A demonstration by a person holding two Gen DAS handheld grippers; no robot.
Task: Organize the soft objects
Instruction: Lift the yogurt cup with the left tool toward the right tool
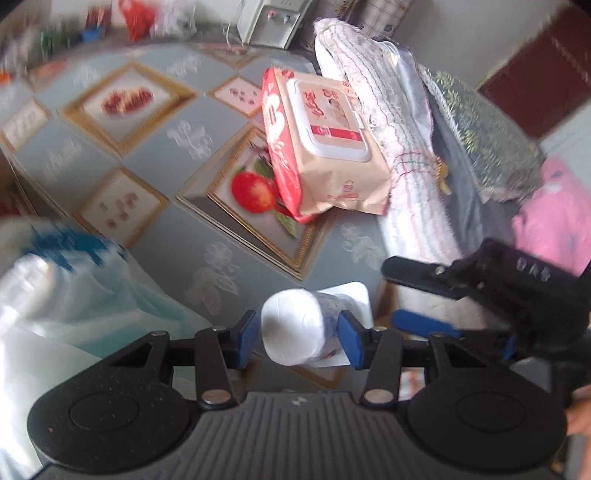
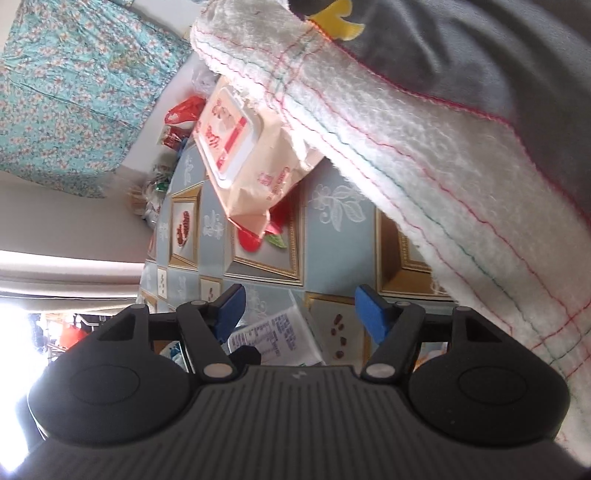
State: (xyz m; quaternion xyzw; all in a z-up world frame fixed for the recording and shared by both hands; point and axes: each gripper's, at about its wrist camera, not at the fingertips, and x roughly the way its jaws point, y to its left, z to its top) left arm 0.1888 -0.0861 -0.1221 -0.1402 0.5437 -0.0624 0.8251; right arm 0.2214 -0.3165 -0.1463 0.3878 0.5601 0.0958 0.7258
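Observation:
My left gripper (image 1: pixel 300 338) is shut on a white tissue roll (image 1: pixel 293 326) in printed wrap, held above the table. A pink and red wet wipes pack (image 1: pixel 321 144) leans on a white striped towel (image 1: pixel 384 122) that lies on a pile of folded cloths. My right gripper (image 1: pixel 410 295) shows at the right of the left wrist view, open beside the towel. In the right wrist view my right gripper (image 2: pixel 299 304) is open and empty, with the towel (image 2: pixel 424 155) close at the upper right and the wipes pack (image 2: pixel 251 147) beyond.
A patterned tablecloth (image 1: pixel 177 136) covers the table. A plastic bag (image 1: pixel 62 291) lies at the left. Grey, green and pink cloths (image 1: pixel 554 218) are stacked at the right. A small white tissue pack (image 2: pixel 280 336) lies under the right gripper. Clutter lines the far table edge (image 1: pixel 92 29).

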